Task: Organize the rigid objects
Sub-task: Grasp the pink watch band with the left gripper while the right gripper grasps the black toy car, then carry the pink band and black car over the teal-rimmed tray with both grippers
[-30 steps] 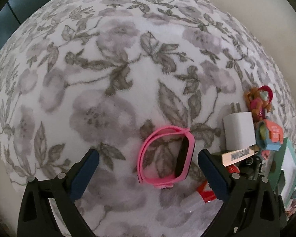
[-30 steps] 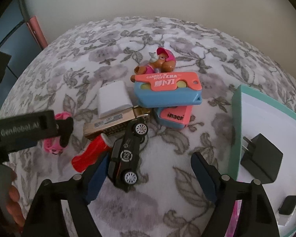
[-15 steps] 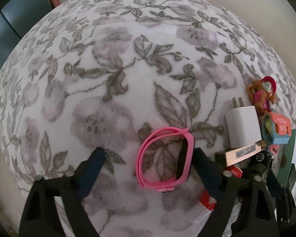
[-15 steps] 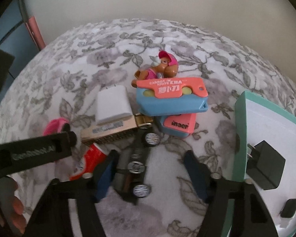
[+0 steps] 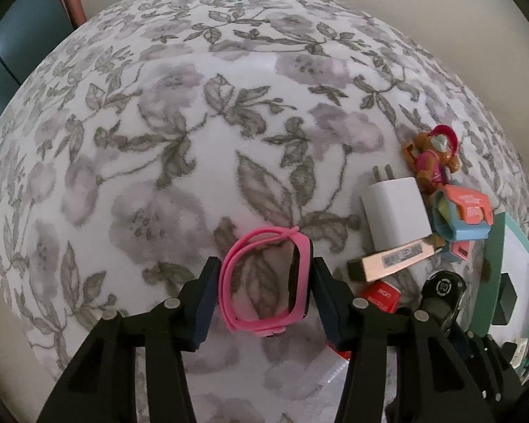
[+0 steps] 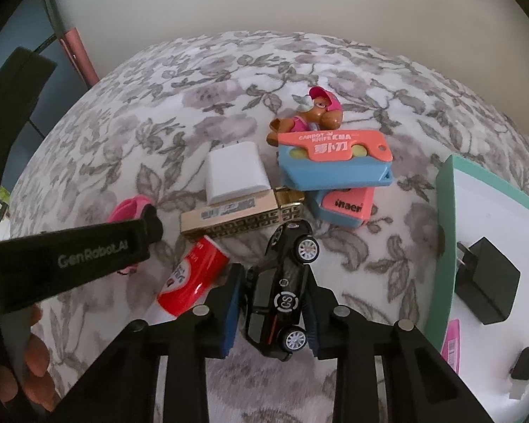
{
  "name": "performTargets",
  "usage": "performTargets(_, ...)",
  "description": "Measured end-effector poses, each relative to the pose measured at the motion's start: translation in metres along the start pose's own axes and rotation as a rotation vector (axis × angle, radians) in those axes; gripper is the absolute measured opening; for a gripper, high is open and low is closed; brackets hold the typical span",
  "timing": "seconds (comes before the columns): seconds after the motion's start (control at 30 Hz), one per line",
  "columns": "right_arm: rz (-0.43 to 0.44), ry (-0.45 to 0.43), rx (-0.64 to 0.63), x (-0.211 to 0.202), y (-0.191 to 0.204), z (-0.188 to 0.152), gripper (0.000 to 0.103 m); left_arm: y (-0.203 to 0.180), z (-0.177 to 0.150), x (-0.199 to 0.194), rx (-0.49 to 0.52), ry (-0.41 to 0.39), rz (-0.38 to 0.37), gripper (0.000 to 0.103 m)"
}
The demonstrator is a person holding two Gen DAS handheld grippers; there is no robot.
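Both grippers were at the grasping step. Nearest, the right gripper [image 6: 273,308] had clamped its pads on the black toy car [image 6: 282,289], which lay on its side on the floral cloth [image 6: 165,112]. The left gripper [image 5: 262,292] was closing around the pink watch [image 5: 268,282]; its pads looked to be just meeting the band. Next, I judged, each should lift straight up and carry across to the teal tray [image 6: 444,225] at the cloth's right edge. The tray held a black charger [image 6: 486,283] and a small black piece [image 6: 527,366]. Beyond the car, towards the far edge, the white charger [image 6: 234,172] and the dog figure [image 6: 314,114] waited, unsorted
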State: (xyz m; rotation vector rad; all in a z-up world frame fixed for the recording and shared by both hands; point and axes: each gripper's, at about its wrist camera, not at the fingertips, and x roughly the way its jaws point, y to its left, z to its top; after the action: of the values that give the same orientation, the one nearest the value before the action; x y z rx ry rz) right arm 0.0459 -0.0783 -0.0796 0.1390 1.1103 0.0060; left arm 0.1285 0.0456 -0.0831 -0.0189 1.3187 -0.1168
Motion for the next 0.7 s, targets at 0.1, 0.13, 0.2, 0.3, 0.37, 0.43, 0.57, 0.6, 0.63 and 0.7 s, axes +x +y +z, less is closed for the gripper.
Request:
performTargets(0.1,0.002,0.003,-0.002,-0.003,0.001,-0.003,0.031,-0.006,-0.004,-0.006,0.015,-0.008,-0.002,0.053)
performTargets(0.13,0.0,0.005,-0.003,-0.005,0.001,-0.003,0.031,-0.006,-0.007,-0.009,0.022,-0.012,-0.003,0.053)
performTargets(0.2,-0.014,0.005,-0.009,-0.009,0.0,-0.006,0.031,-0.01,-0.009,-0.015,0.028,-0.028,-0.001,0.053)
performTargets(0.3,-0.038,-0.003,0.004,-0.018,-0.006,-0.008,0.031,-0.014,-0.011,-0.031,0.039,-0.068,0.001,0.053)
performTargets(0.37,-0.026,-0.017,0.029,-0.027,-0.013,-0.008,0.031,-0.017,-0.012,-0.042,0.05,-0.101,0.0,0.053)
performTargets(0.43,-0.026,-0.033,0.046,-0.036,-0.018,-0.008,0.031,-0.019,-0.012,-0.051,0.064,-0.131,0.003,0.053)
performTargets(0.57,-0.03,-0.071,0.097,-0.057,-0.031,-0.009,0.031,-0.018,-0.012,-0.063,0.082,-0.173,-0.008,0.053)
performTargets(0.6,-0.038,-0.078,0.105,-0.062,-0.033,-0.009,0.031,-0.018,-0.012,-0.066,0.084,-0.181,-0.012,0.053)
performTargets(0.63,-0.048,-0.084,0.111,-0.066,-0.035,-0.01,0.031,-0.02,-0.013,-0.067,0.087,-0.188,-0.013,0.053)
performTargets(0.7,-0.068,-0.094,0.118,-0.074,-0.04,-0.011,0.031,-0.026,-0.016,-0.072,0.103,-0.201,-0.012,0.053)
